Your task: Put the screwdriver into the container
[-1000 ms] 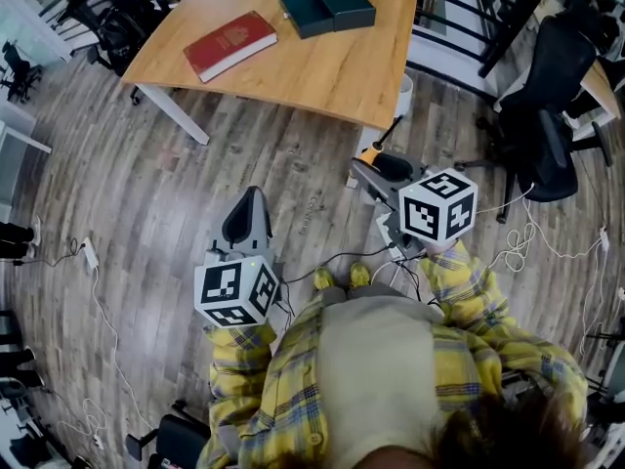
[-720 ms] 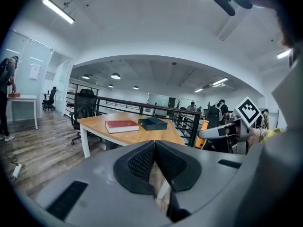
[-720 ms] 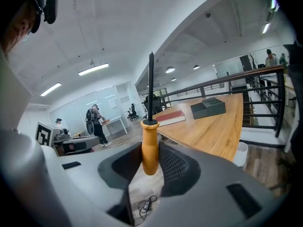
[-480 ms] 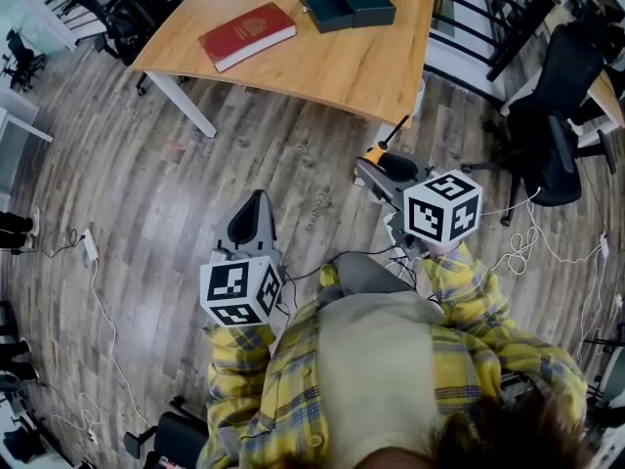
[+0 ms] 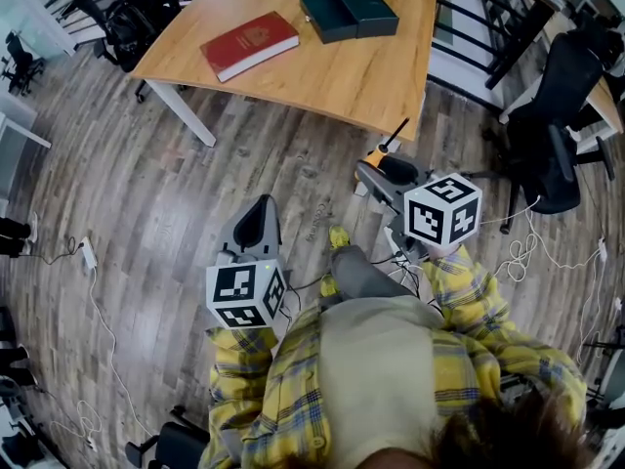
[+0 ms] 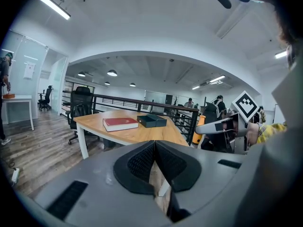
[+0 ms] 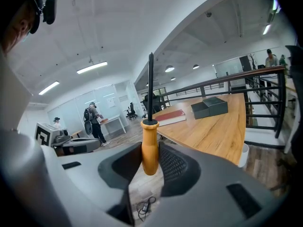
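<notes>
The right gripper (image 7: 150,157) clamps the screwdriver (image 7: 150,141) by its handle, well short of the container (image 5: 349,11) at the far edge of the counter (image 5: 332,76); the left gripper (image 6: 154,161) is closed, empty. A pivoting tool could miss.

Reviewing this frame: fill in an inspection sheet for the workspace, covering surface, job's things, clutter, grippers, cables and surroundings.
Surface: wooden table, mostly bare; the person stands short of it on the plank floor.
Job's things: screwdriver, orange handle, shaft pointing up, off the table; dark container on the table, contents not visible.
Clutter: red book on the table, apart from the container.
Grippers: left gripper fingers together, nothing between; right gripper closed on the screwdriver's handle.
Cables: white cables loose on the floor at the person's right; another cable at the left.
Surroundings: black office chair nearby.
</notes>
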`<state>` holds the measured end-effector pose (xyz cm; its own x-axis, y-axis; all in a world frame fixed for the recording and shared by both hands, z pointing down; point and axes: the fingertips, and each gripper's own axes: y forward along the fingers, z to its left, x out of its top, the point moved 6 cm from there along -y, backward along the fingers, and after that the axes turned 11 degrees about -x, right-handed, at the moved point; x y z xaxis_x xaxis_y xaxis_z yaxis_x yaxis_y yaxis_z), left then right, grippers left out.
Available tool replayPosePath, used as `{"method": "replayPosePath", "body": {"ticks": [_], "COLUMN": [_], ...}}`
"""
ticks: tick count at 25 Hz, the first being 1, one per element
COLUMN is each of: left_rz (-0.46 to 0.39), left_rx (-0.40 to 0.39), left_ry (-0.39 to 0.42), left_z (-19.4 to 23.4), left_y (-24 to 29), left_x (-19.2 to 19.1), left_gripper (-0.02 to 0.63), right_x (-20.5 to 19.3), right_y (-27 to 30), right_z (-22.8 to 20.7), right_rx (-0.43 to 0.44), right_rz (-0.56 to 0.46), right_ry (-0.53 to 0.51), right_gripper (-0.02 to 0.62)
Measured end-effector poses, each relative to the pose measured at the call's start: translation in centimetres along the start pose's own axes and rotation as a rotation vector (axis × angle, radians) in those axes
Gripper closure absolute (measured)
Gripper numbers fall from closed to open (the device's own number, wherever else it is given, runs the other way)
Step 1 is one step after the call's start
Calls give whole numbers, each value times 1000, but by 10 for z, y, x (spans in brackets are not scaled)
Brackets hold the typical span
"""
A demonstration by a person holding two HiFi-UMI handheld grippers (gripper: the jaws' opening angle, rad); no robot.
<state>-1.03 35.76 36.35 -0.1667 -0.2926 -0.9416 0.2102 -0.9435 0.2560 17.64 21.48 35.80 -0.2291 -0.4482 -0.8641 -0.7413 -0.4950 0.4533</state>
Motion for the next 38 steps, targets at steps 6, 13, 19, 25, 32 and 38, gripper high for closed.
{"method": "replayPosePath", "body": {"ticks": [6, 13, 19, 25, 32, 38], "left_rz": [6, -15, -43, -45, -23, -14], "left_rx": [5, 41, 48, 60, 50, 45], "left_ry": [13, 34, 32, 29, 35, 39], "left_z": [17, 47, 74, 94, 106, 115], "left_y": [22, 65, 114, 153, 198, 226], "left_x": [5, 24, 47, 70, 87, 95], "left_gripper": [597, 597, 597, 597, 597, 597], "right_x": [10, 38, 65, 93, 118, 129], "right_y": [27, 72, 117, 152, 181, 202], "right_z": [-13, -40, -71, -97, -125, -142], "right_rx": [6, 10, 12, 19, 27, 39], "right_rz": [-3, -7, 13, 29, 35, 44], "right_ry": [7, -5, -1, 5, 11, 13], "right_gripper": [430, 430, 430, 430, 430, 430]}}
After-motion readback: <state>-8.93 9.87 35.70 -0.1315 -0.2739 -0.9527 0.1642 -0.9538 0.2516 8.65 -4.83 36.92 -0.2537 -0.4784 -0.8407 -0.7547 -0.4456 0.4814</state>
